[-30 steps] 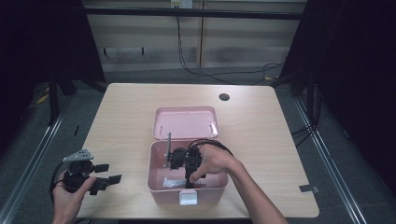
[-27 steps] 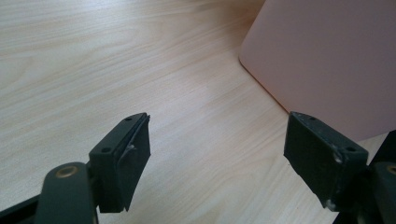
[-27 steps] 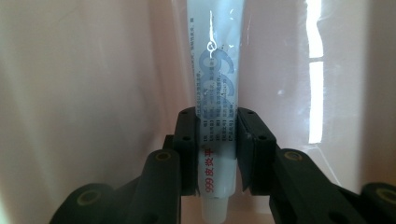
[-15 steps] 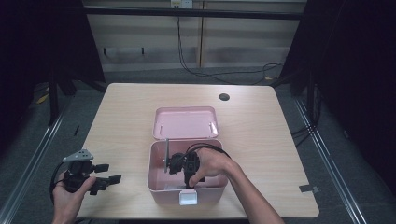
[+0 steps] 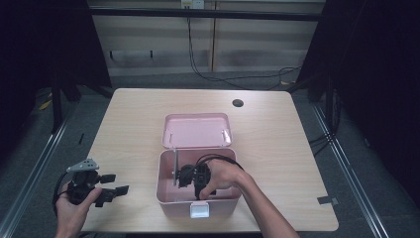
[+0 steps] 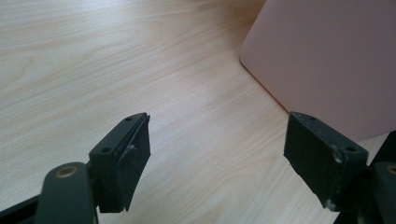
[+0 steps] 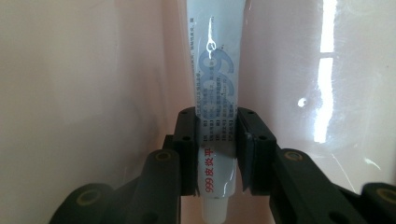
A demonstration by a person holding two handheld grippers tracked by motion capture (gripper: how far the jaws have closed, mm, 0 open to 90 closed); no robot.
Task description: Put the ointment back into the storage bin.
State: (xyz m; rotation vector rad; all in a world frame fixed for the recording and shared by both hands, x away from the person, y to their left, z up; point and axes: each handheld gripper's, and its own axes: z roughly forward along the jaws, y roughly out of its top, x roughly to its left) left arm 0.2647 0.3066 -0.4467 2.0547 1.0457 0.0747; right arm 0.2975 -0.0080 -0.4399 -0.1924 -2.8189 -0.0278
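Note:
A pink box (image 5: 163,191) stands open on the wooden table, its lid (image 5: 197,130) folded back behind it. My right gripper (image 5: 184,177) reaches down into the box from the right. In the right gripper view it (image 7: 215,144) is shut on a white ointment tube (image 7: 215,79) with blue and red print, and both pads press its sides against the pink inner wall (image 7: 93,70). In the high view the tube (image 5: 176,163) stands upright at the box's left wall. My left gripper (image 5: 113,184) rests at the table's front left, open and empty; its jaws stand wide apart over bare wood (image 6: 219,149).
The box's outer wall (image 6: 327,60) is close on the right of the left gripper. A round cable hole (image 5: 237,103) sits in the table (image 5: 124,119) at the back right. A white latch (image 5: 199,210) hangs on the box's front. Bare wood lies left and right of the box.
The right hand has shifted slightly inside the box with the tube still held. The left gripper has kept still.

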